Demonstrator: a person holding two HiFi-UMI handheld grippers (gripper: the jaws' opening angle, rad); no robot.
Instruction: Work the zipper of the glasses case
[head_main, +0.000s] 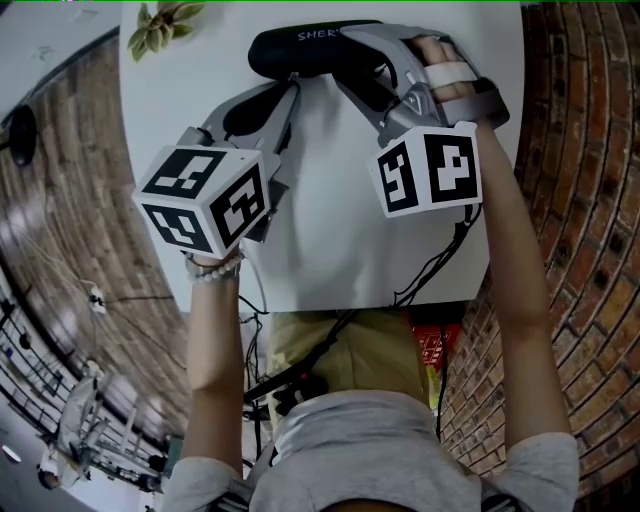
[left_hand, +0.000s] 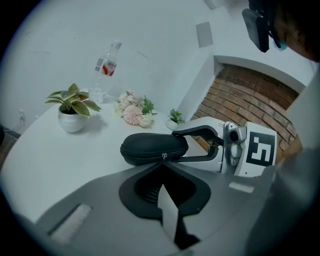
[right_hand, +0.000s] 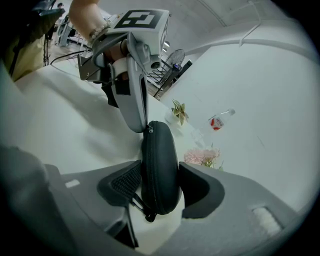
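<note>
A black zipped glasses case (head_main: 300, 50) lies on the white table (head_main: 330, 230) at its far side. My right gripper (right_hand: 160, 186) straddles one end of the case (right_hand: 160, 165), a pad pressing on each side. My left gripper (left_hand: 163, 162) is shut, its tips at the case's seam on the small metal zipper pull (left_hand: 164, 156). In the right gripper view the left gripper's tips (right_hand: 145, 127) meet the zipper pull (right_hand: 149, 129) at the case's far end. In the head view the left gripper (head_main: 292, 88) reaches the case from the left and the right gripper (head_main: 347, 62) from the right.
Beyond the case stand a potted plant (left_hand: 72, 112), a pink flower bunch (left_hand: 134, 112), a small plant (left_hand: 175, 117) and a water bottle (left_hand: 106, 70). The table's near edge lies just ahead of the person; brick floor (head_main: 590, 200) surrounds it.
</note>
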